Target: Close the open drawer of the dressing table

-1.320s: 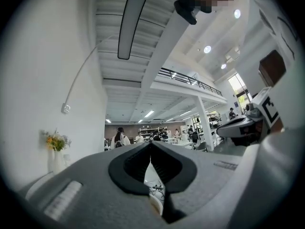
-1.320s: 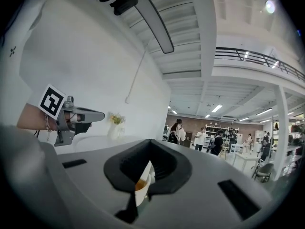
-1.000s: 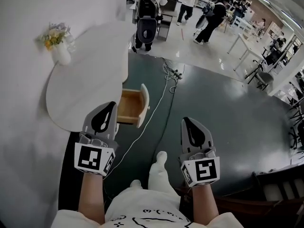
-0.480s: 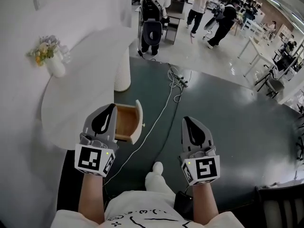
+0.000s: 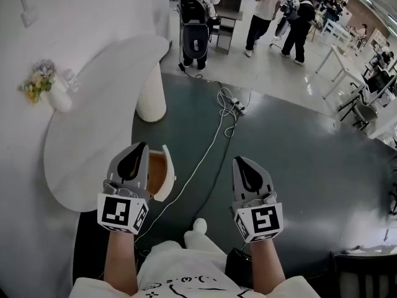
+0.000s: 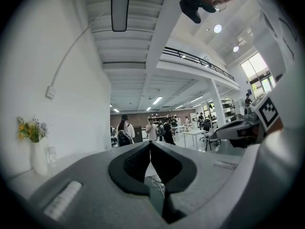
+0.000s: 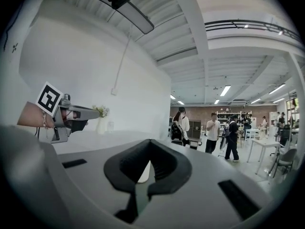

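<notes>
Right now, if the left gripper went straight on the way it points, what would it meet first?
Nothing close, it seems. The left gripper, shut and empty, points along the table edge toward the table's ribbed leg; the drawer lies beside it, to its right. Depth is unclear.

Open-plan lab hall: work tables [image 5: 344,58], floor cables [image 5: 226,104], bystanders [image 5: 263,8].

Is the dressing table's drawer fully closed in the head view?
No, the drawer juts out from under the tabletop, its wooden interior showing.
</notes>
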`<action>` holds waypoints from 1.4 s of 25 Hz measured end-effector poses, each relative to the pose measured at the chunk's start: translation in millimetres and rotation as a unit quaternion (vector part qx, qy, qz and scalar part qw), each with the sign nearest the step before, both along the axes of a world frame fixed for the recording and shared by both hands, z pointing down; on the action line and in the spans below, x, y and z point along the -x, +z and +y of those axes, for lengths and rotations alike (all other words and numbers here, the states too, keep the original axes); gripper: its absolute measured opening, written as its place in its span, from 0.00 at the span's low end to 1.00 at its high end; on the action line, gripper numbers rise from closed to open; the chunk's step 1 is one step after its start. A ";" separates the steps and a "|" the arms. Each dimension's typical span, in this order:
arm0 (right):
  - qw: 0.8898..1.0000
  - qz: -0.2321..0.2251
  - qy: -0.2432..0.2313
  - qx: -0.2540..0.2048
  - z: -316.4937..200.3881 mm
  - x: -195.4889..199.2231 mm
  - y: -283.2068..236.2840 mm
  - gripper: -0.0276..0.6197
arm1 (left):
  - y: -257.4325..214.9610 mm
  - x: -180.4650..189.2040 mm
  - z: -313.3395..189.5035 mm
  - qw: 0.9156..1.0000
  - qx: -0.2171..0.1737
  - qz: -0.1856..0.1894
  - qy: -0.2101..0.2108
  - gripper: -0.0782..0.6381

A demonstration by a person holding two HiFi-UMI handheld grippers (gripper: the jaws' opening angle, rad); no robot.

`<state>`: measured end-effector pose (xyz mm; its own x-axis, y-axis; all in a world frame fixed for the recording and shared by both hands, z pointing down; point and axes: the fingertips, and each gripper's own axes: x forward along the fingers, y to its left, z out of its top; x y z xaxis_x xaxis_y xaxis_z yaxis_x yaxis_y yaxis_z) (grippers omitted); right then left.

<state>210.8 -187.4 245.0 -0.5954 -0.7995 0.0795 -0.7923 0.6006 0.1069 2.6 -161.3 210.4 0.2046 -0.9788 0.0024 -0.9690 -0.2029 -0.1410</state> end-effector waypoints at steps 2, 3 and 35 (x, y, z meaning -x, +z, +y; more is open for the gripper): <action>1.000 0.003 -0.007 0.010 -9.5 3.0 12.0 0.04 | 10.7 -2.5 -8.1 1.000 0.010 -0.003 -0.001 0.13; 1.000 0.004 -0.009 0.017 -12.8 5.5 18.3 0.04 | 16.7 -2.8 -10.8 1.000 0.017 -0.004 -0.001 0.13; 0.977 0.062 -0.039 0.201 1.8 144.1 266.1 0.04 | 210.6 51.2 -39.3 0.984 0.158 0.023 0.085 0.13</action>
